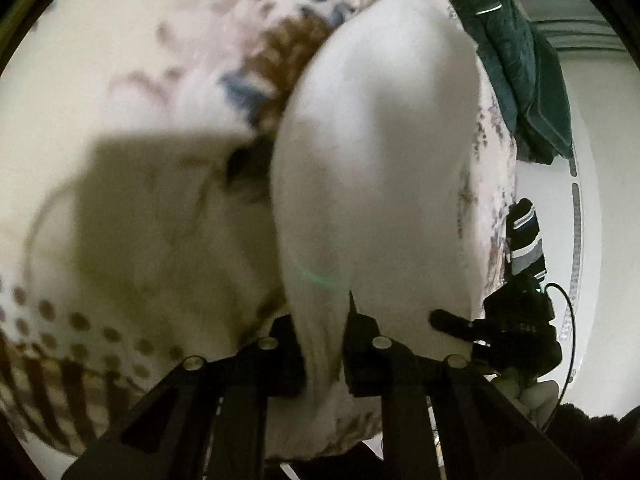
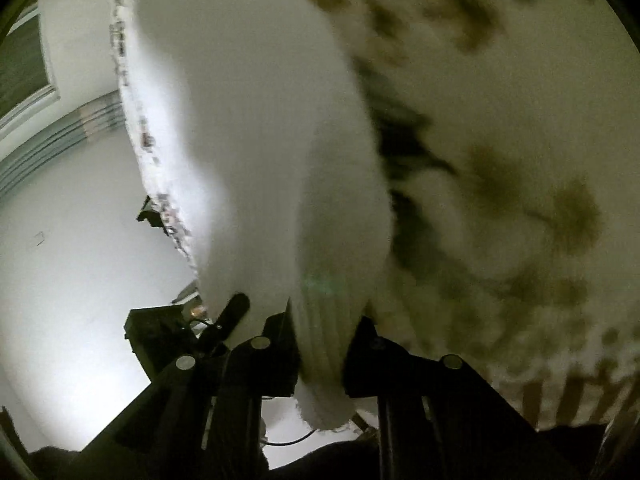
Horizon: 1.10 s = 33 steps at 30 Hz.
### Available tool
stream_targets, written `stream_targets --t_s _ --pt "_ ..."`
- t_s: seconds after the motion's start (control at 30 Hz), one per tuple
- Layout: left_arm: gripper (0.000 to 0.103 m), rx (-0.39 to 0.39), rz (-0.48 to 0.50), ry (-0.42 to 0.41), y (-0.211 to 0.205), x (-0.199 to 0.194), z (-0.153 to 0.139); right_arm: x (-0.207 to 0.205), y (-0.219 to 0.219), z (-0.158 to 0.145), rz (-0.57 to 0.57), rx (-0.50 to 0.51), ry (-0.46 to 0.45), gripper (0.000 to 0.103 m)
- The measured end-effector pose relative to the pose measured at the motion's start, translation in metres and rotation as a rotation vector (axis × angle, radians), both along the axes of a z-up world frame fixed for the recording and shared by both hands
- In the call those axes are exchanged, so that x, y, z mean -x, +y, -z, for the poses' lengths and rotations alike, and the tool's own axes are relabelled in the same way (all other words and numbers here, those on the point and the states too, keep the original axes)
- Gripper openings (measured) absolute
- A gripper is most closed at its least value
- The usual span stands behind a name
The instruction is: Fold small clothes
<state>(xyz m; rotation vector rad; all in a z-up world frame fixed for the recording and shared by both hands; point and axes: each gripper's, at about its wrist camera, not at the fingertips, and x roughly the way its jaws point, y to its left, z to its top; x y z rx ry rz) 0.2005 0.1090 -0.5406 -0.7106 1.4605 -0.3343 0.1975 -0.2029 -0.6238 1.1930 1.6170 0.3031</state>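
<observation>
A white ribbed garment (image 1: pixel 376 168) hangs in front of the left wrist view, bunched between the jaws of my left gripper (image 1: pixel 322 360), which is shut on its edge. The same white garment (image 2: pixel 264 152) fills the middle of the right wrist view, and my right gripper (image 2: pixel 322 364) is shut on another part of its edge, with a tail of cloth hanging below the jaws. Each gripper shows in the other's view: the right one at the lower right (image 1: pixel 516 332), the left one at the lower left (image 2: pixel 168 332). The garment is lifted off the surface.
A floral patterned bedsheet (image 1: pixel 120 80) with brown dots and stripes lies underneath and also shows blurred in the right wrist view (image 2: pixel 520 160). A dark green garment (image 1: pixel 516 60) and a striped dark sock (image 1: pixel 524 236) lie at the bed's right edge. White floor (image 2: pixel 80 240) lies beyond.
</observation>
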Motion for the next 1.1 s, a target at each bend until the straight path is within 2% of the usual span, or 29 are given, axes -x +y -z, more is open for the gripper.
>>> stream_targets --t_s 0.13,0.2,0.33,0.43,0.5,0.6,0.63,0.67,0.7,0.73,0.8,0.83,0.87,0.97,1.1 --pt "0.011 0.035 -0.007 -0.097 -0.006 -0.032 -0.050 -0.033 -0.006 -0.051 0.024 0.015 -0.090 0.016" --pt "0.011 0.037 -0.007 -0.149 -0.006 -0.055 -0.068 -0.065 -0.009 -0.076 0.030 0.027 -0.141 0.016" --pt "0.011 0.063 -0.032 -0.287 -0.007 -0.138 -0.094 -0.143 -0.026 -0.114 0.026 0.071 -0.251 0.016" --pt "0.011 0.031 -0.022 -0.378 -0.013 -0.206 -0.099 -0.218 -0.039 -0.125 0.018 0.117 -0.303 0.016" --pt "0.013 0.012 -0.038 -0.400 -0.014 -0.249 -0.093 -0.273 -0.044 -0.126 0.018 0.141 -0.320 0.016" --pt "0.016 -0.022 -0.061 -0.388 -0.008 -0.305 -0.081 -0.352 -0.053 -0.119 0.027 0.139 -0.342 0.021" --pt "0.019 -0.026 -0.070 -0.381 -0.006 -0.329 -0.075 -0.369 -0.061 -0.115 0.025 0.133 -0.344 0.032" --pt "0.022 -0.033 -0.081 -0.374 -0.003 -0.339 -0.071 -0.389 -0.064 -0.113 0.030 0.122 -0.347 0.038" --pt "0.030 -0.042 -0.105 -0.366 0.002 -0.352 -0.067 -0.403 -0.069 -0.115 0.052 0.127 -0.359 0.049" --pt "0.035 -0.041 -0.128 -0.372 0.006 -0.360 -0.067 -0.411 -0.072 -0.116 0.076 0.132 -0.375 0.058" --pt "0.041 -0.043 -0.163 -0.377 0.013 -0.362 -0.065 -0.416 -0.086 -0.126 0.098 0.132 -0.413 0.064" --pt "0.048 -0.050 -0.172 -0.375 0.020 -0.359 -0.061 -0.417 -0.081 -0.128 0.095 0.152 -0.422 0.064" --pt "0.049 -0.067 -0.173 -0.373 0.021 -0.357 -0.059 -0.413 -0.085 -0.130 0.079 0.191 -0.433 0.064" --pt "0.054 -0.147 -0.113 -0.354 0.016 -0.349 -0.047 -0.393 -0.093 -0.123 -0.011 0.299 -0.418 0.064" --pt "0.054 -0.231 0.016 -0.333 -0.009 -0.355 -0.026 -0.382 -0.085 -0.100 -0.102 0.356 -0.397 0.064"
